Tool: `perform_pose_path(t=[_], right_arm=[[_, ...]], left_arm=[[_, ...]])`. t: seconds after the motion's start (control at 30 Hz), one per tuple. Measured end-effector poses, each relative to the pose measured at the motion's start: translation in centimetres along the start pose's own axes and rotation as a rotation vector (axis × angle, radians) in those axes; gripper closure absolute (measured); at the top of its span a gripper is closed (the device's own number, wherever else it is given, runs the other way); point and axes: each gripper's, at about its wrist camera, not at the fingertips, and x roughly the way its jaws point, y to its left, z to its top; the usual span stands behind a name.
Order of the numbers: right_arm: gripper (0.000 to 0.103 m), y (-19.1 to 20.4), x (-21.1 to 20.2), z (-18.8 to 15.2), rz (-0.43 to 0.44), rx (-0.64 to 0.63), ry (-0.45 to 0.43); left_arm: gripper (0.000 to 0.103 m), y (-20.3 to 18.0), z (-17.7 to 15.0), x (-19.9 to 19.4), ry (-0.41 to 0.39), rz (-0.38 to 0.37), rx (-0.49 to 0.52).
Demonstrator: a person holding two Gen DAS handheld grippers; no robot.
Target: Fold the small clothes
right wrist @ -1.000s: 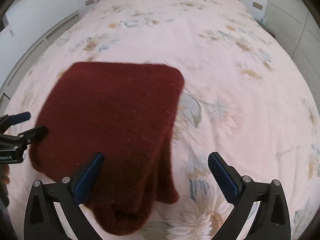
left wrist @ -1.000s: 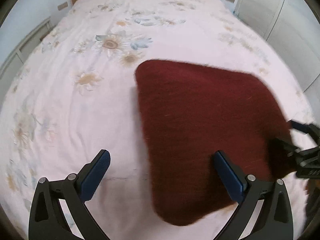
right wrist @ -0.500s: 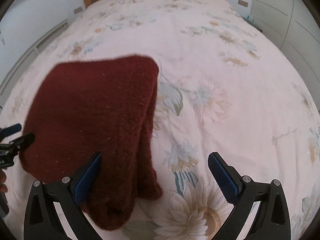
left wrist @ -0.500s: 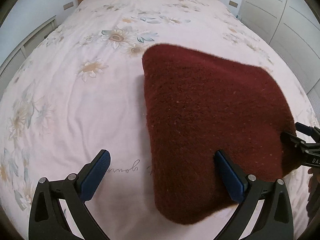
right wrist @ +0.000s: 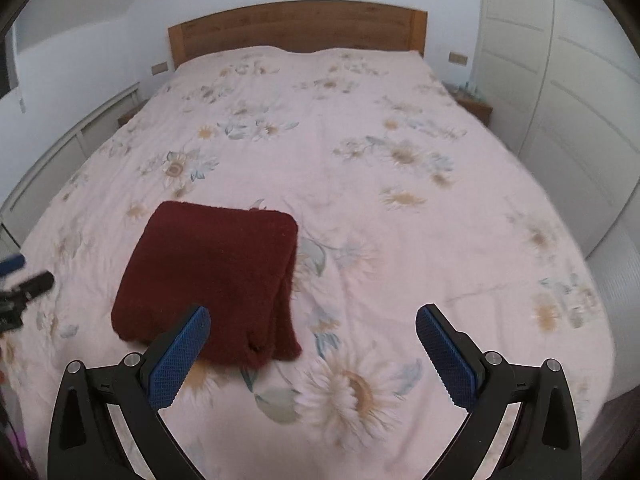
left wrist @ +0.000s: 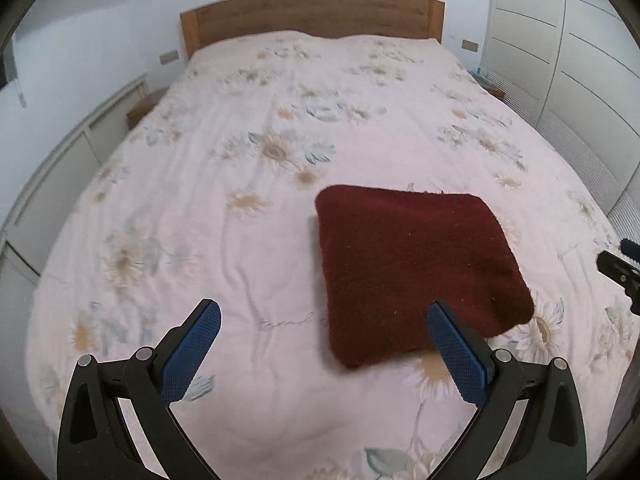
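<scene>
A dark red fuzzy garment lies folded into a flat square on the floral bedspread; it also shows in the right wrist view, with stacked fold edges on its right side. My left gripper is open and empty, held above the bed just near and left of the garment. My right gripper is open and empty, near and right of the garment. The right gripper's tip shows at the right edge of the left wrist view; the left gripper's tip shows at the left edge of the right wrist view.
The pale pink bedspread with sunflower print covers a wide bed with a wooden headboard. White wardrobe doors stand along the right. A low white unit runs along the left. Small bedside tables flank the headboard.
Both grippers have pulled back and up from the garment, which now looks smaller and lies alone on the bed. The headboard and walls have come into view.
</scene>
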Motion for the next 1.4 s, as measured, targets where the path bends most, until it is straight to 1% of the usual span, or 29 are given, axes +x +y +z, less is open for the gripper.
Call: perform_pose_path(t=[0.1, 0.2, 0.37, 0.5, 0.7, 0.93, 1.17, 1.4], right_arm=[[0.000, -0.2, -2.0, -1.1, -0.012, 0.007, -0.007], [0.000, -0.5, -3.4, -2.5, -0.033, 0.009, -0.005], [0.000, -1.0, -4.9, -4.3, -0.050, 0.020, 0.005], [0.000, -1.0, -5.8, -5.0, -0.072, 0.016, 0.000], [0.000, -1.0, -6.4, -5.3, -0.069, 0.020, -0.003], [0.000, -1.3, -6.8, -5.2, -0.074, 0.032, -0.020], [0.000, -1.7, -6.9, -5.2, -0.096, 0.027, -0.015], [0.000, -1.6, -6.9, -5.1, -0.100, 0.020, -0.012]], left_arm=[[0.001, 0.2, -0.6, -1.6, 0.003, 0.002, -0.019], [0.001, 0.3, -1.6, -2.4, 0.010, 0.008, -0.033], [0.001, 0.2, -3.2, -2.8, 0.035, 0.027, -0.037], [0.001, -0.2, -4.0, -2.5, 0.047, 0.026, -0.041], [0.001, -0.7, -4.7, -2.3, 0.067, 0.031, -0.034], [0.001, -0.8, -4.8, -2.5, 0.067, 0.032, -0.029], [0.001, -1.1, -4.8, -2.6, 0.066, 0.031, -0.033], [0.001, -1.1, -4.6, -2.7, 0.062, 0.025, -0.028]])
